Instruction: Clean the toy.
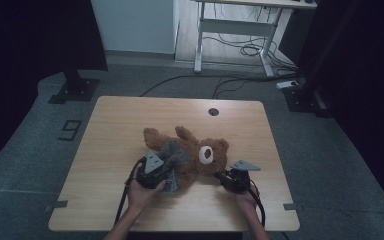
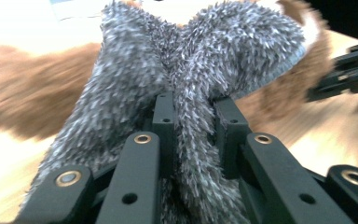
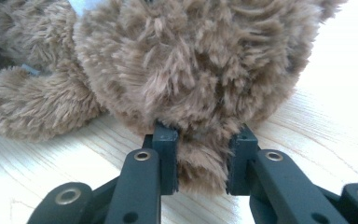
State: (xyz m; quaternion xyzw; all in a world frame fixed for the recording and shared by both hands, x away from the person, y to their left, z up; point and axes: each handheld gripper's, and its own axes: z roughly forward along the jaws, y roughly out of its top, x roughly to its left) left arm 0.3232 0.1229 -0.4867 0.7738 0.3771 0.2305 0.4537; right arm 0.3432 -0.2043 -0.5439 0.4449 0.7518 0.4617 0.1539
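While the bear (image 1: 200, 152) lies at frame centre of the high view on the desk (image 1: 110, 125), its grey garment (image 1: 172, 152) could tear or slip if the two pulls oppose. Left gripper view: left tongs (image 2: 193, 109) clenched on a fold of the garment, a thin bite that may slide out. Right gripper view: right tongs (image 3: 200, 140) grasping a tuft, probably the bear's ear; plush could pull free.

Dim high view; bright, blurred gripper views
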